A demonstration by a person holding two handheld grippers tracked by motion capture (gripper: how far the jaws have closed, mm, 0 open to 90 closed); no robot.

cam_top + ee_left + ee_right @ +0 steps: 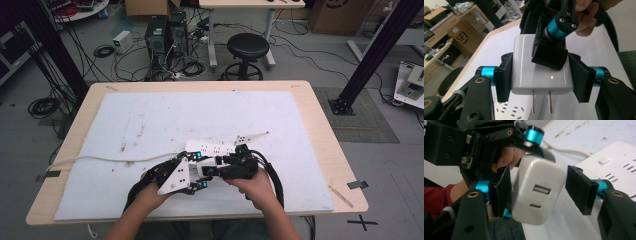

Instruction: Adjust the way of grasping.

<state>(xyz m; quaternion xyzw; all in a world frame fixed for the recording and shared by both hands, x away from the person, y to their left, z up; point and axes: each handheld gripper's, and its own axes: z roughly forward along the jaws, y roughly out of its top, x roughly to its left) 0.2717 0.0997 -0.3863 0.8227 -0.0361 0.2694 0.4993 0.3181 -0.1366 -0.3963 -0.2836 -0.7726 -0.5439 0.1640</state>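
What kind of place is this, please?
Probably a lab or workshop: computer towers with tangled cables on the floor, a stool, cardboard boxes, and a work table.

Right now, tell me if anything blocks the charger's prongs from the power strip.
Nothing visible does. The left claw holds the charger by its sides, prongs pointing down at the power strip with bare air between. The right claw is around the charger's far end, away from the prongs.
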